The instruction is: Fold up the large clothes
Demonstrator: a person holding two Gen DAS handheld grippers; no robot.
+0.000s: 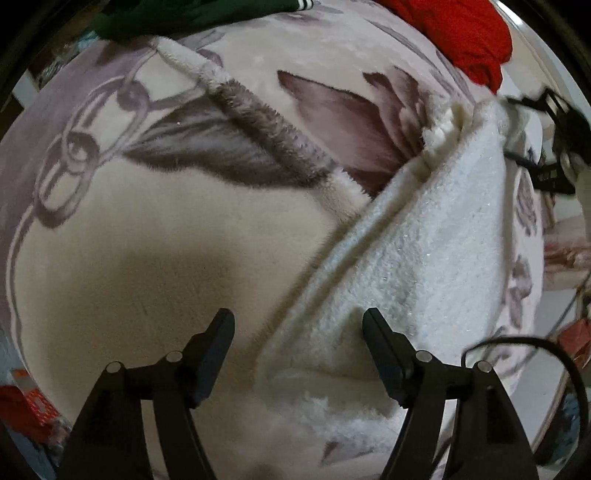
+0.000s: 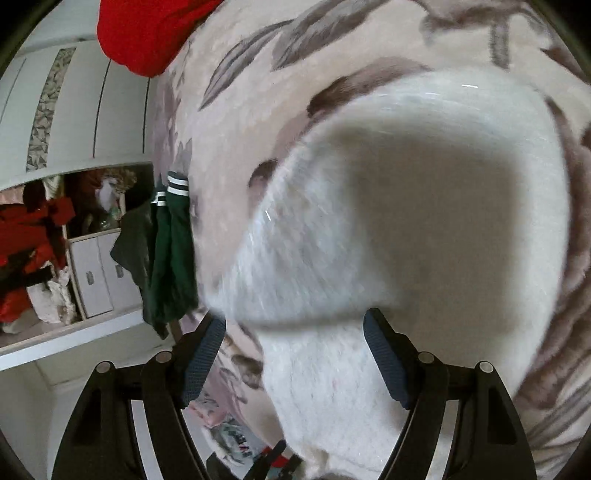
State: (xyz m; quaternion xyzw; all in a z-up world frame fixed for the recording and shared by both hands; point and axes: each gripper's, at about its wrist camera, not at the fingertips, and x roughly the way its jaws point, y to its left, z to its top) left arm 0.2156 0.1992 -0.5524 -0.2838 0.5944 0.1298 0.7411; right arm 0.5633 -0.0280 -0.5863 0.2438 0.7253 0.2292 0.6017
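A white fluffy garment point(image 1: 417, 258) lies on a floral fleece blanket point(image 1: 147, 229) on the bed. In the left wrist view it runs diagonally from the upper right to just between my fingers. My left gripper point(image 1: 298, 332) is open, with the garment's lower edge in the gap, not pinched. In the right wrist view the same white garment point(image 2: 406, 206) fills the middle, blurred. My right gripper point(image 2: 293, 332) is open just above it, holding nothing. The other gripper point(image 1: 554, 147) shows at the left wrist view's right edge.
A red garment point(image 1: 461, 33) and a dark green garment with white stripes point(image 1: 155, 18) lie at the bed's far side. In the right wrist view the green one point(image 2: 170, 258) hangs over the bed edge, the red one point(image 2: 147, 33) above. A white cupboard point(image 2: 74, 110) and shelves stand left.
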